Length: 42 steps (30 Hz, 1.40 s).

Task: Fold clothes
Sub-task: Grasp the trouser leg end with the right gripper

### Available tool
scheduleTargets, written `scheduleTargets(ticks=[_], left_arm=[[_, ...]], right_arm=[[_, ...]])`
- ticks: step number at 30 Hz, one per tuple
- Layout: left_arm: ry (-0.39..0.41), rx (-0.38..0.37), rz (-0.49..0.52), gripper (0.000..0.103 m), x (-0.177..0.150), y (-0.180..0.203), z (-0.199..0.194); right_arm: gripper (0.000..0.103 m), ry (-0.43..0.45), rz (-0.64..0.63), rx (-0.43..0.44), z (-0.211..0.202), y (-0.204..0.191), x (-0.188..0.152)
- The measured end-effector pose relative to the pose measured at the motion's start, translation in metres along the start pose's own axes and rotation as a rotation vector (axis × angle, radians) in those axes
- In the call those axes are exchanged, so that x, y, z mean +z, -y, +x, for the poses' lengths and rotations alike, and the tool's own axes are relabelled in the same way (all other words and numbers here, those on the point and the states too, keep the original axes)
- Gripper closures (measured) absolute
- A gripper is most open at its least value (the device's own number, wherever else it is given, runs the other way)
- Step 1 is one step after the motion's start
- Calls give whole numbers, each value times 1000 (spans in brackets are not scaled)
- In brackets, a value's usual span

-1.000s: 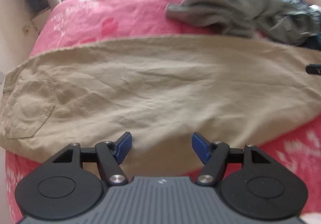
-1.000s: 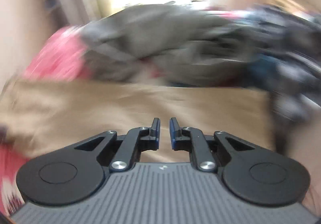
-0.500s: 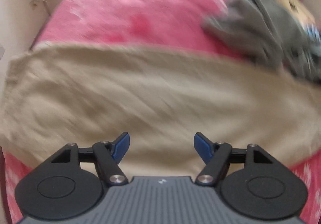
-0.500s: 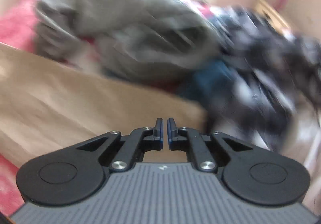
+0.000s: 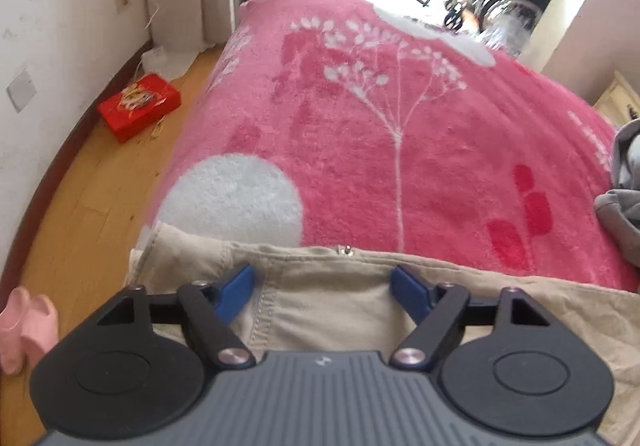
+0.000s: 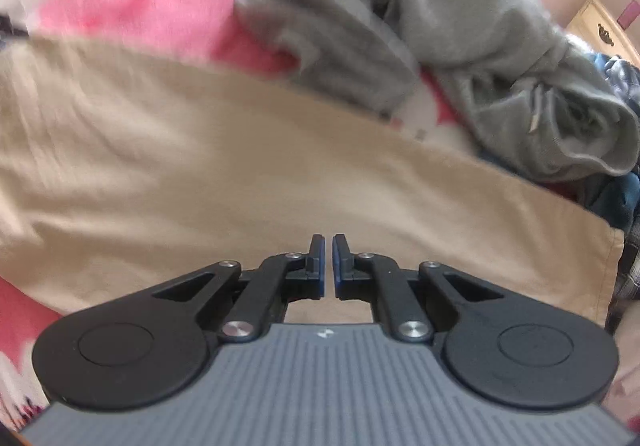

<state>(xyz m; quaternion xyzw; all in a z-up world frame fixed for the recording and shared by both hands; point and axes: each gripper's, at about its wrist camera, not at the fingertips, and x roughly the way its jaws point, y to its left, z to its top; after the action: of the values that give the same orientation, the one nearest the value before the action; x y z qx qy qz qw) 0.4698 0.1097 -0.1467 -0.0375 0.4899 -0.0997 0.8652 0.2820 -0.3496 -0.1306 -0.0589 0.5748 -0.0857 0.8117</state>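
Beige trousers (image 5: 332,298) lie flat across the pink bed blanket (image 5: 380,150). In the left wrist view my left gripper (image 5: 325,288) is open and empty, low over the waistband end, with the metal button (image 5: 347,250) just beyond the fingertips. In the right wrist view the trousers (image 6: 224,174) stretch across the frame and my right gripper (image 6: 327,260) is shut with nothing between its pads, hovering over the leg end near the hem (image 6: 612,258).
A heap of grey clothes (image 6: 440,38) and blue garments (image 6: 616,198) lies behind the trousers on the right. The bed's left edge drops to a wooden floor (image 5: 96,182) with a red box (image 5: 138,106) and pink slippers (image 5: 24,322).
My left gripper has swung left along the trousers from the middle to the waistband end. My right gripper has shifted back left over the leg end and stayed shut.
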Motion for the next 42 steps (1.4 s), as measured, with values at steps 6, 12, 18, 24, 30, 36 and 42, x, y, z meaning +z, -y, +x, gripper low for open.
scheduleTargets(ticks=[6,12,18,24,30,36,42], left_arm=[[48,-65,-86,27,-3,-21,-18],[38,-36,-177,31,-11,-77,-20],[20,4,-287,30,-7,-105,-49],[65,-26,-126,27,-17,-50,-102],[5,-96,39,27,-60,46,-98],[-1,-23,164,27,-109,117,-77],[35,87,151,27,-130,124,-73]], right_arm=[[101,-104,71,-47,26,-3,7],[100,-112,70,-93,33,-11,9],[100,-94,106,-114,38,-14,8],[97,-25,111,-97,18,-5,5],[97,141,26,35,-19,2,-14],[97,246,-177,164,7,10,-30],[96,314,260,42,38,171,-78]])
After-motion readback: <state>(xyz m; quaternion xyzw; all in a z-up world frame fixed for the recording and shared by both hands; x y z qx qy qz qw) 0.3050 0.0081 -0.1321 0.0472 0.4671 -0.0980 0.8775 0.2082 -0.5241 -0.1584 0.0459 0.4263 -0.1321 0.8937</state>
